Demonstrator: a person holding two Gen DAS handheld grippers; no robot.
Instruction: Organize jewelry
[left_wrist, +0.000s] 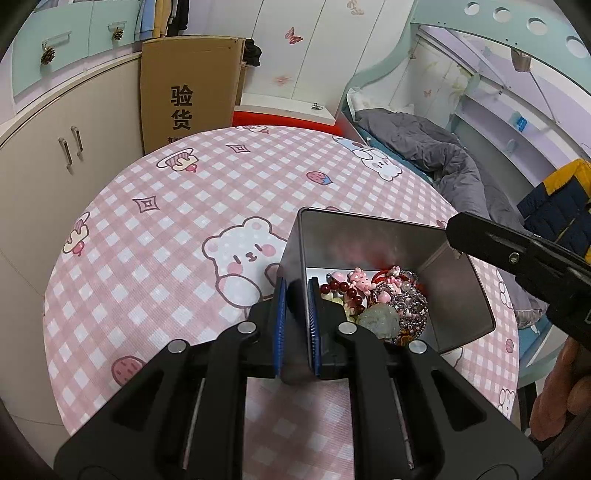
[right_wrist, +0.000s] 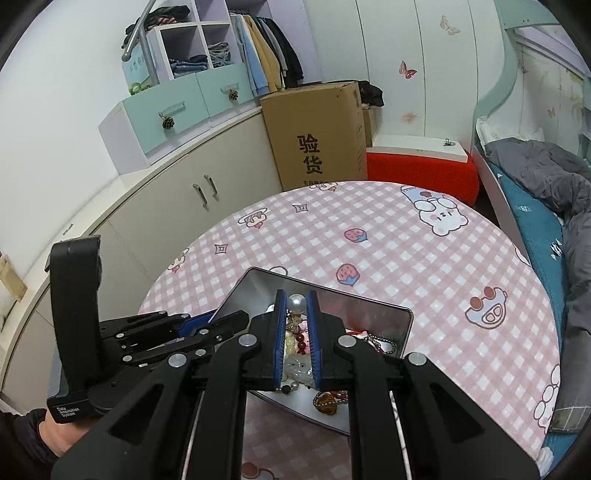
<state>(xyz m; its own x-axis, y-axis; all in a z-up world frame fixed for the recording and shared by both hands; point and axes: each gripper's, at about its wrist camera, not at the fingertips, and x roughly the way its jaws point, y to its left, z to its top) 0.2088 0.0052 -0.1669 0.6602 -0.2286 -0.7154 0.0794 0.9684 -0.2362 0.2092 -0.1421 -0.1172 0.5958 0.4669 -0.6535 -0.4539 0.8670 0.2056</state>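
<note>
An open metal tin (left_wrist: 369, 219) stands on the round table under a pink checked cloth (left_wrist: 177, 221). It holds a heap of jewelry (left_wrist: 384, 299): dark red beads, pink charms, a pale green stone, sparkly chains. My left gripper (left_wrist: 297, 286) is shut on the tin's near left wall, one pad inside and one outside. From the right, the right gripper (left_wrist: 452, 230) hangs over the tin's far right corner. In the right wrist view, that gripper (right_wrist: 297, 301) is shut on a white pearl bead (right_wrist: 297, 303) above the tin (right_wrist: 351, 301). The left gripper (right_wrist: 236, 319) clamps the tin's left edge.
A tall cardboard box (left_wrist: 188, 92) and a beige cabinet (left_wrist: 55, 166) stand behind the table. A red stool (right_wrist: 421, 170) sits at the far side. A bed with a grey quilt (left_wrist: 424, 147) runs along the right. A hand (left_wrist: 561, 387) shows at the right edge.
</note>
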